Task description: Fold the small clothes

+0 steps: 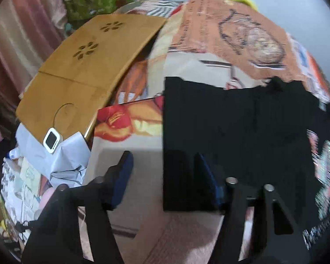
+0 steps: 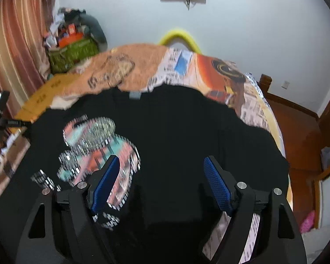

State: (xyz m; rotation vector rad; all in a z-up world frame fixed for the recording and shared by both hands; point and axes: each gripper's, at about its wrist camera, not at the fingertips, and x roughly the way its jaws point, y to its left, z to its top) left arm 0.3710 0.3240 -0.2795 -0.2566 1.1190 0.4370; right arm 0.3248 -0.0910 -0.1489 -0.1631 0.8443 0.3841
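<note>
Both views are smeared by motion blur, so the print (image 2: 99, 151) on the black T-shirt (image 2: 176, 132) reads only as pink, teal and white patches, and its lettering cannot be made out. In the left wrist view the shirt's right side runs out of frame, and its lower edge is hidden behind the gripper arms.

The shirt lies flat on a bed covered with a printed bedspread (image 1: 231, 33). A bamboo lap tray (image 1: 81, 70) rests at the bed's left edge, with a small white device (image 1: 51, 140) on it. Striped curtains (image 2: 15, 44) hang at the left, and the wall (image 2: 253, 22) behind is pale.

The collar label (image 2: 135, 95) points toward the wall, so the shirt's long axis runs away from the cameras, with its left side folded to a straight edge.

The left gripper (image 1: 162, 171) stands part open over that folded edge, gripping nothing. The right gripper (image 2: 161, 173) is wide apart above the shirt, also empty.
</note>
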